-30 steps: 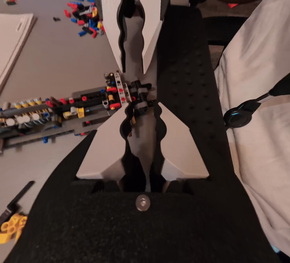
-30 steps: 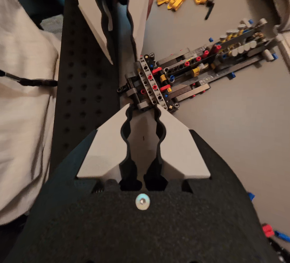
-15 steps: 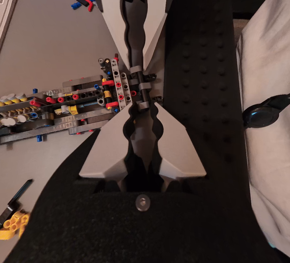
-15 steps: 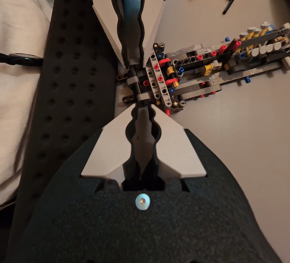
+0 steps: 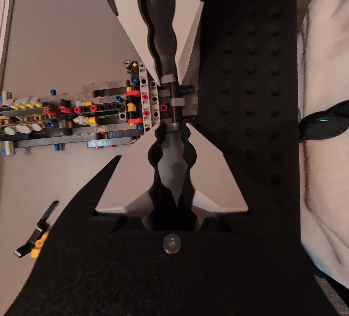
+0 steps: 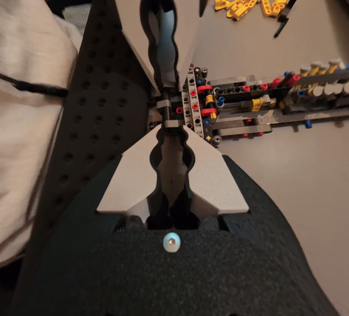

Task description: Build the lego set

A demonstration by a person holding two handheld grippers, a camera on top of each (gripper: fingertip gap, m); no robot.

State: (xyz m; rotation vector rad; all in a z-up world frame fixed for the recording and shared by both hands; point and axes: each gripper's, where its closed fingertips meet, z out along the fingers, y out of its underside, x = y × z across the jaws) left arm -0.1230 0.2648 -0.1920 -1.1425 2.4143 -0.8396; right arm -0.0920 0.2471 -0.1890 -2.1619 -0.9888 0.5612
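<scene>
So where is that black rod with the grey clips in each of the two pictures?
Left wrist view: the black rod stands upright just above centre, between both grippers' tips.
Right wrist view: the rod sits just above centre, left of the light grey holed beam.
Shared landmark: that beam, lying right of the rod here.

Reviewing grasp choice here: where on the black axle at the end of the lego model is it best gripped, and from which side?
Best at its two ends. The black axle lies across the end of the lego model, with grey connectors on it and beams tight on the inner side. So the left gripper and right gripper come in endwise, one from each end; their fingertips sit narrowly apart at the grey end connectors.
</scene>
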